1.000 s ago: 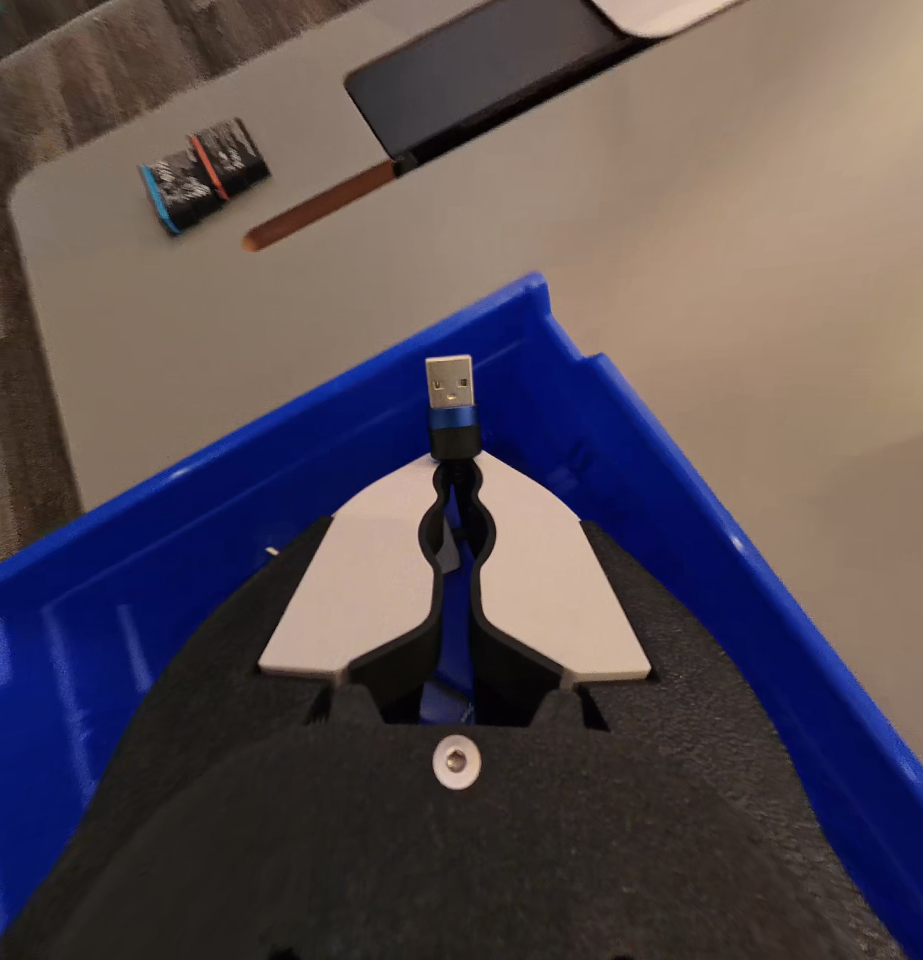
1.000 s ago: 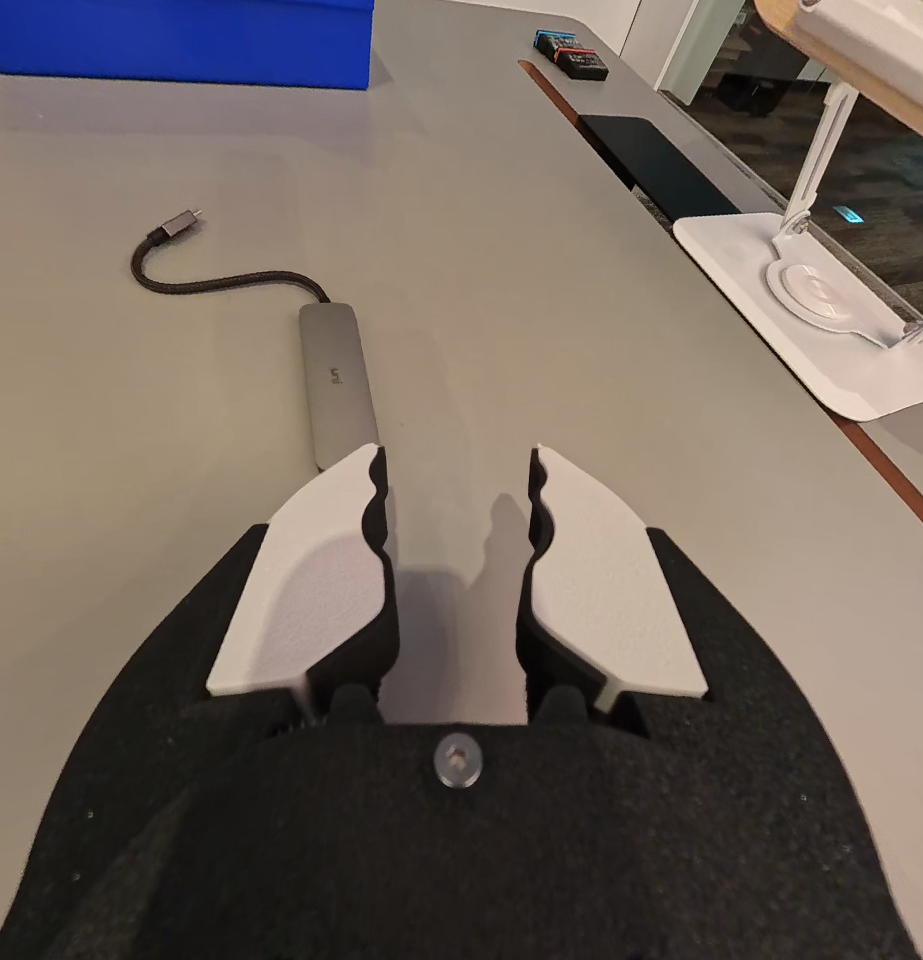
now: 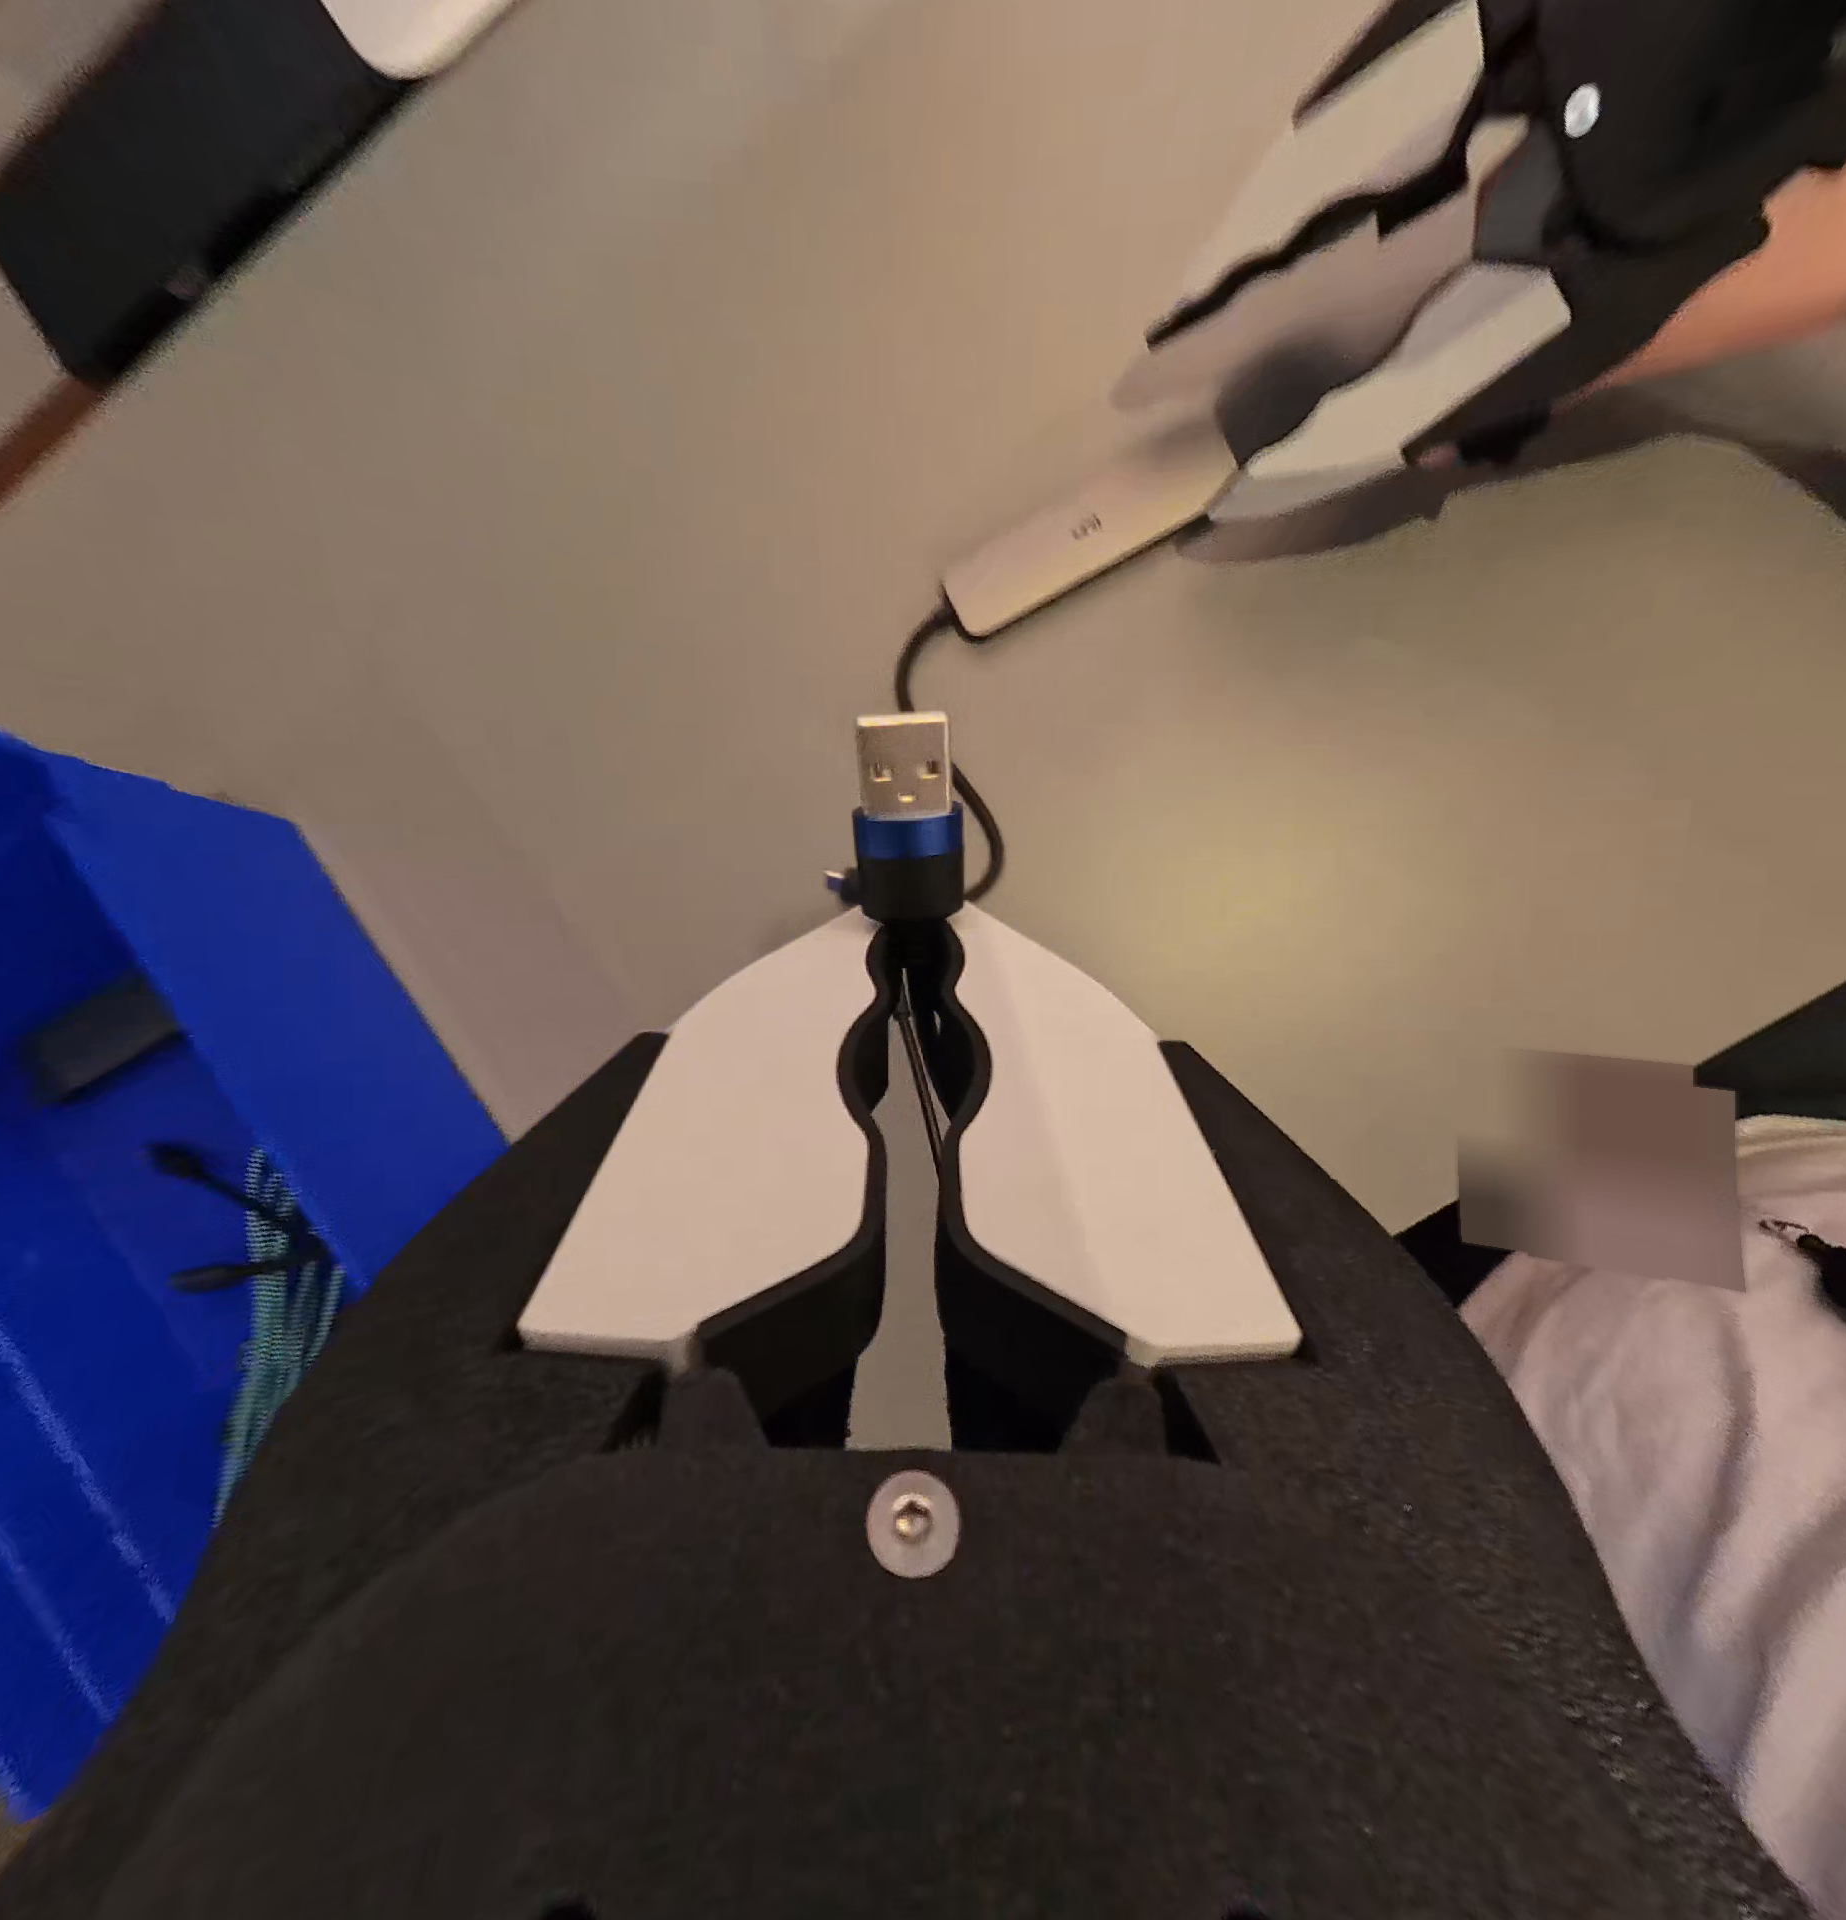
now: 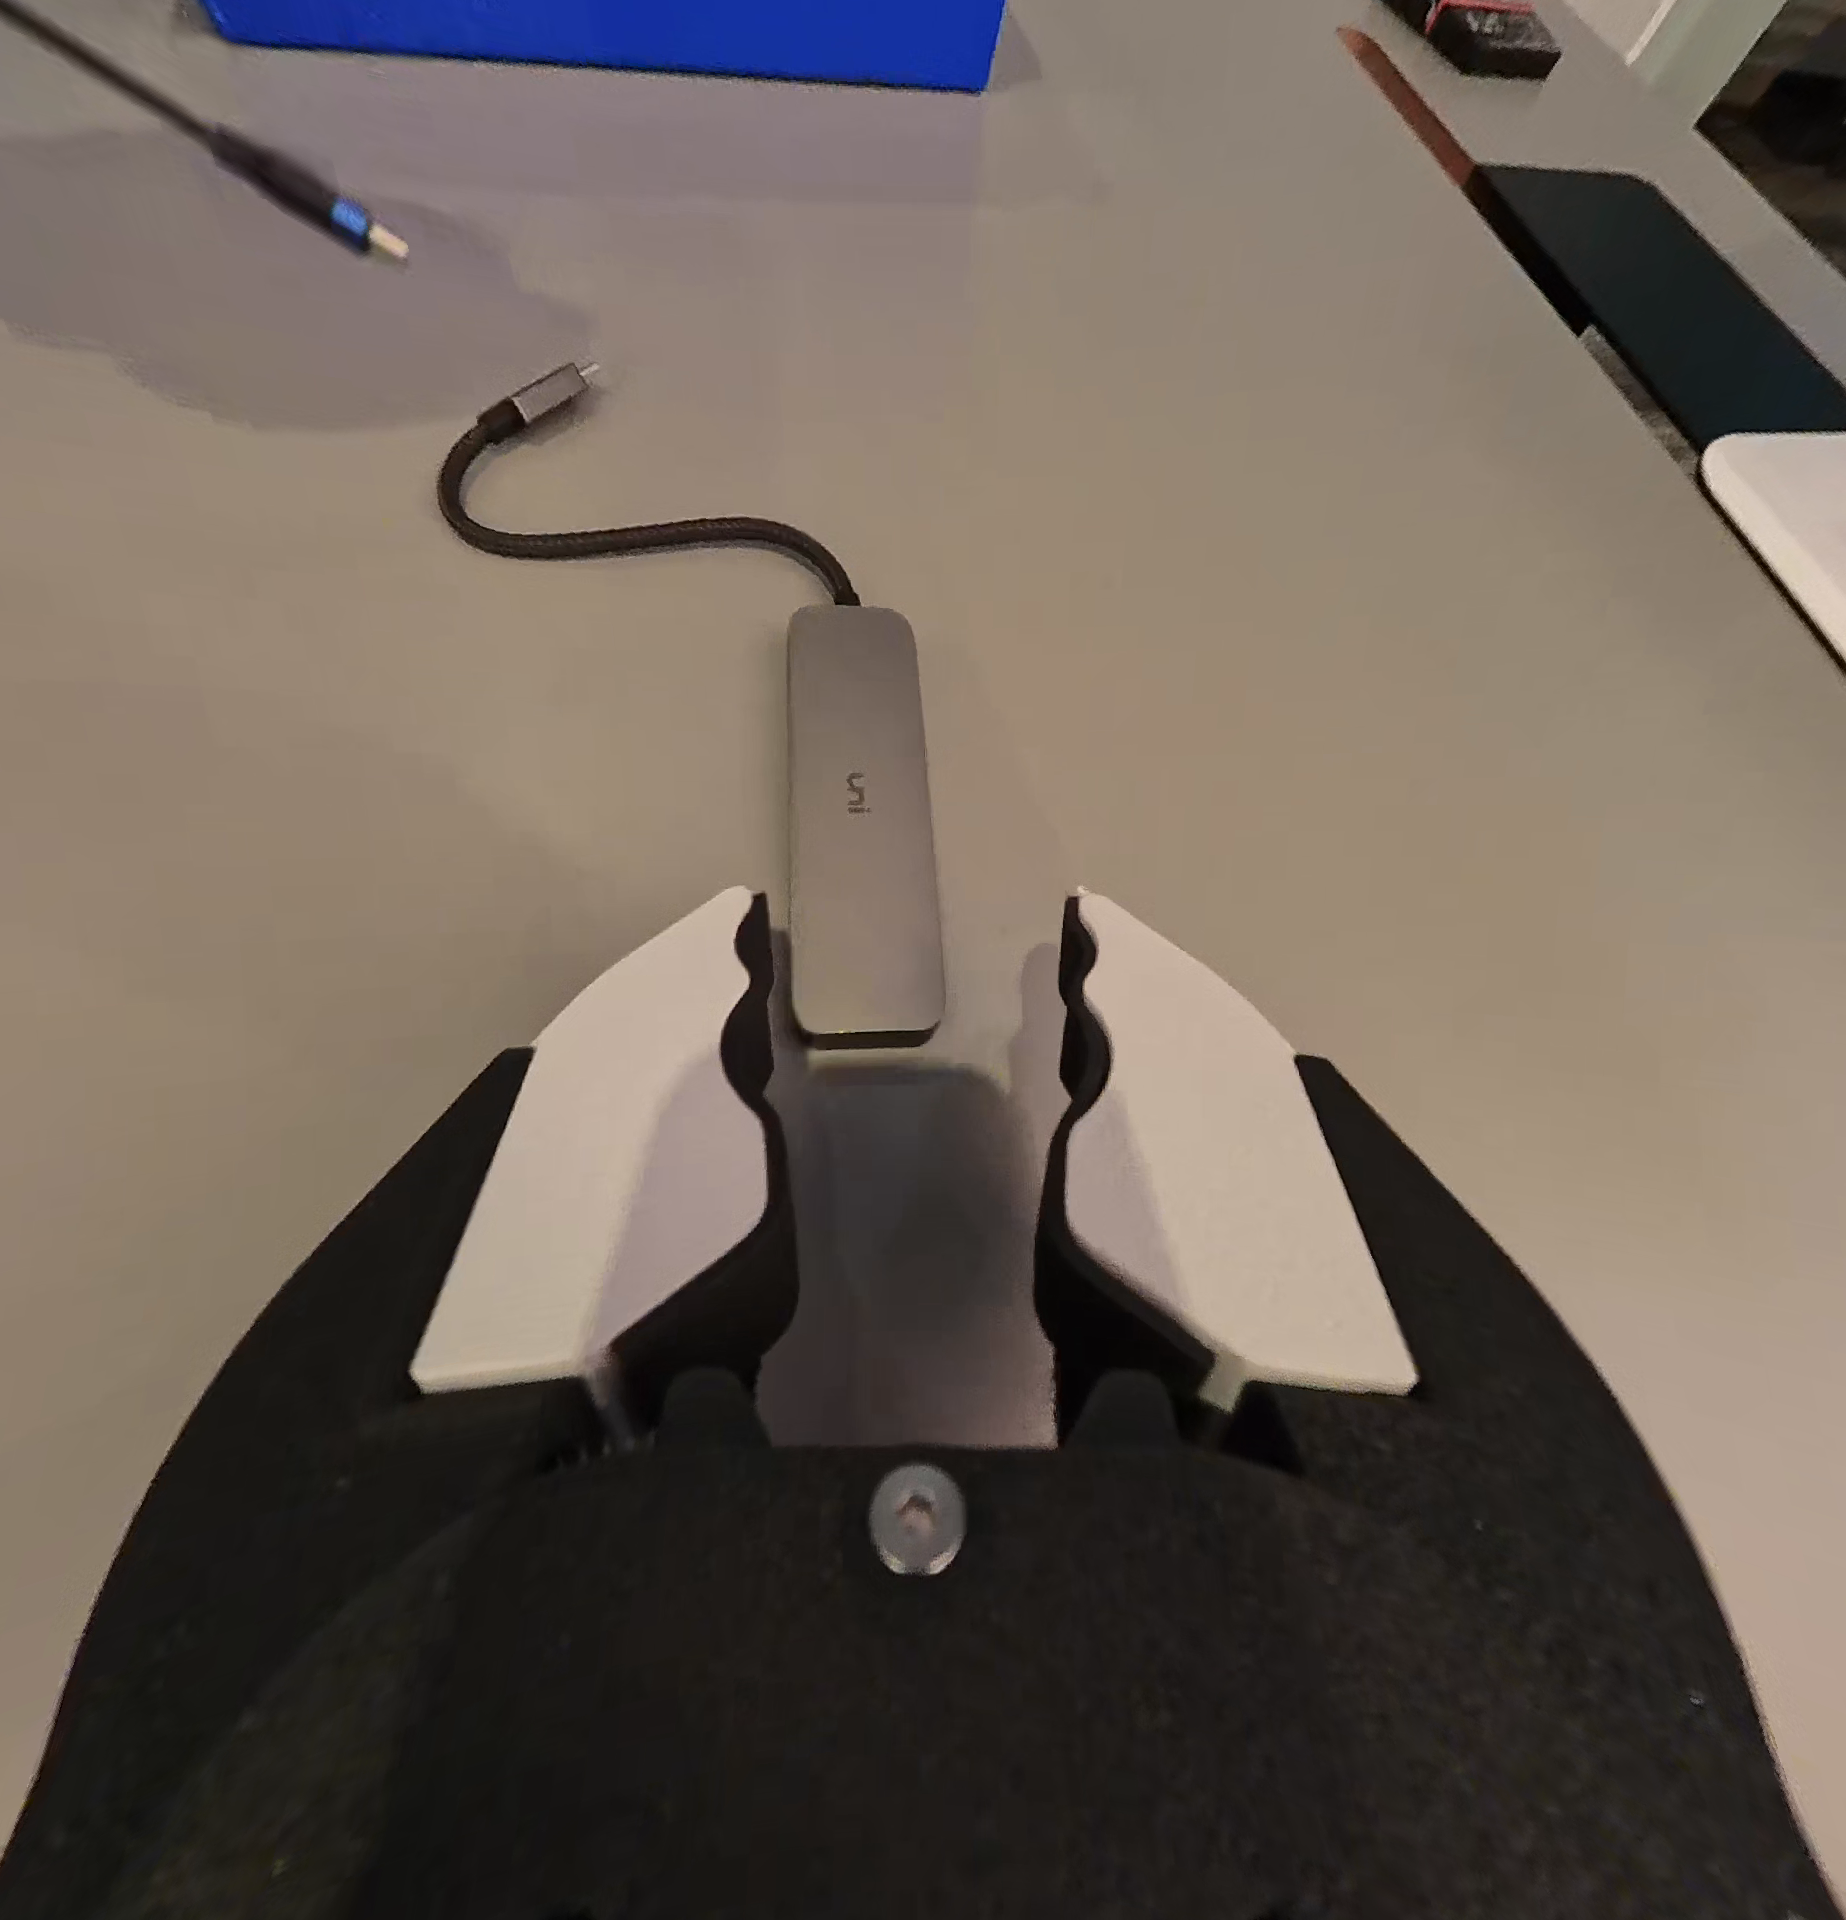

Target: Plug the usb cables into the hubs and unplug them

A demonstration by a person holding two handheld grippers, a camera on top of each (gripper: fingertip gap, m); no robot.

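Grey hub (image 4: 865, 826) flat on table (image 4: 1262, 623), near end between right gripper (image 4: 914, 940) fingertips, jaws spread, not touching. Left gripper (image 3: 906, 930) clamped on usb cable (image 3: 903, 800), plug at 12 o'clock, held off the table, hub ahead at 1 o'clock.

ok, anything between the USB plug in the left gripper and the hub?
Only bare table and the hub's own braided lead, per both wrist views. The left gripper holds the USB plug short of the hub.
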